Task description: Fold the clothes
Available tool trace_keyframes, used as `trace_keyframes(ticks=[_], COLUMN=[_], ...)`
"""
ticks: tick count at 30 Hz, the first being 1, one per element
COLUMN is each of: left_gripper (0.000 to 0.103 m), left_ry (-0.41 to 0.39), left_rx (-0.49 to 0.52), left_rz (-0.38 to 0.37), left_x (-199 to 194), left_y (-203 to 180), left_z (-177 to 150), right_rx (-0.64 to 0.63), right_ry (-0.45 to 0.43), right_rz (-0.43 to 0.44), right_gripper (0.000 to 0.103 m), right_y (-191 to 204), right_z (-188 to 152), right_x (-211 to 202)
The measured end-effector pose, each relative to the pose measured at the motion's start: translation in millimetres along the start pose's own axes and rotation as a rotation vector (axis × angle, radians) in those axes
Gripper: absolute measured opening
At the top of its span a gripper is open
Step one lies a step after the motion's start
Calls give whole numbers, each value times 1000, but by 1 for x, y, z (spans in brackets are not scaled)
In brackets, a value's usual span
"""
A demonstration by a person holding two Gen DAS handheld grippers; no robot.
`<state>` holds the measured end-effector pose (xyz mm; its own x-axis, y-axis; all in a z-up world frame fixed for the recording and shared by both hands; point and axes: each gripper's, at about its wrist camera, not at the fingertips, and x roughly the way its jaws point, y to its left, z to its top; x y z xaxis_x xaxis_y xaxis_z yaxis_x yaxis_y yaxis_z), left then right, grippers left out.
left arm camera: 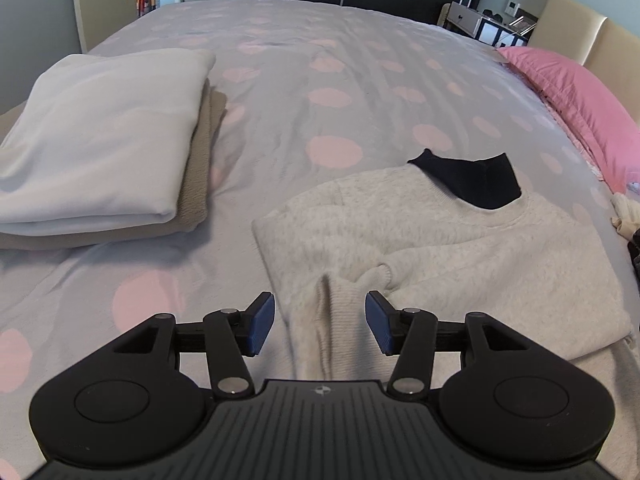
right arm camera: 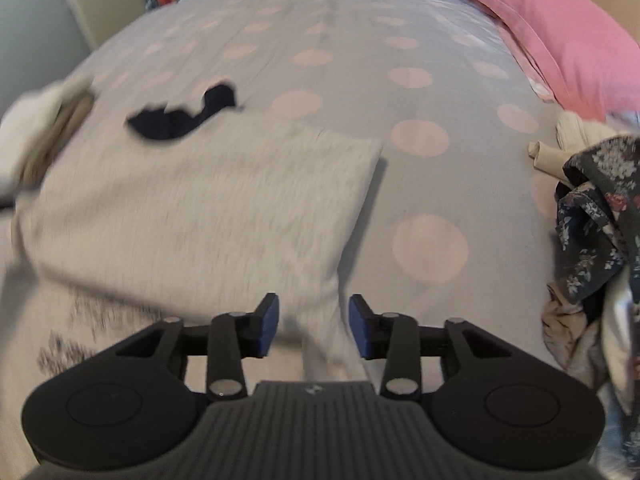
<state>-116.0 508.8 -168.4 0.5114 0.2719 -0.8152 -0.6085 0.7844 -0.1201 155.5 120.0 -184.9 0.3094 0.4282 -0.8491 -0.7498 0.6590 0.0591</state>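
Sweatshirt (left arm camera: 420,240), pale grey with a dark inner collar (left arm camera: 468,182), lies on the bed (left arm camera: 320,80), right of centre and near edge; sleeves already turned in over the body, one ribbed cuff (left arm camera: 340,312) bunched at the near side. Bed covered by grey spotted sheet, pink pillow (left arm camera: 580,96) far right. Folded stack (left arm camera: 100,140), white over beige, sits at left, well apart from the sweatshirt. Unfolded pile (right arm camera: 592,240) with floral fabric at right edge of the bed.

Left tool (left arm camera: 320,326): jaws roughly half open, straddling the cuff, pads not pressing on it; nothing held. Right tool (right arm camera: 314,328): jaws partly open over the near right edge of the sweatshirt, nothing gripped; view is motion-blurred, so exact contact uncertain.

Judgement: sleeve fold looks placed and let go; next is likely the bottom-to-collar fold. To do well: flatten the bunched cuff first, take the hem at both near corners with matching grips, lift evenly, carry toward the collar, lay edges square so the bundle matches the stack at left
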Motion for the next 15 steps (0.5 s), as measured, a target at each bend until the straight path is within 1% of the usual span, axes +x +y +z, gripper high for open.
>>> trace_keyframes(ticks=[3,4,5,7,9,10,11,13,15], left_gripper=[48,48,48,48,48,48,48,48,48], left_ry=[9,12,15,22,30,34,37,42,48], left_rx=[-4,1,6,17,32,38,44,49,43], left_rz=[4,5,5,6,10,12,13,23,29], left_x=[-1,-2,-2,-3,-4,-4,-5,-6,-6], left_y=[2,2,1,0,-1,-1,-1,1,4], left_z=[-1,-1,-2,-4,-7,-9,-10,-12,-13], right_rx=[-154,-182,-186,-164,-165,-165,-164,-149,-133], right_ry=[29,20,9,1,9,13,16,-2,14], right_rz=[-76,-105,-114,-97,-99,-101,-104,-130,-138], right_gripper=[44,43,42,41,32,23,11,10,9], right_y=[17,21,22,21,23,24,24,22,18], right_z=[-9,-10,-9,-5,-5,-5,-5,-1,0], right_x=[14,18,22,31,35,38,39,32,32])
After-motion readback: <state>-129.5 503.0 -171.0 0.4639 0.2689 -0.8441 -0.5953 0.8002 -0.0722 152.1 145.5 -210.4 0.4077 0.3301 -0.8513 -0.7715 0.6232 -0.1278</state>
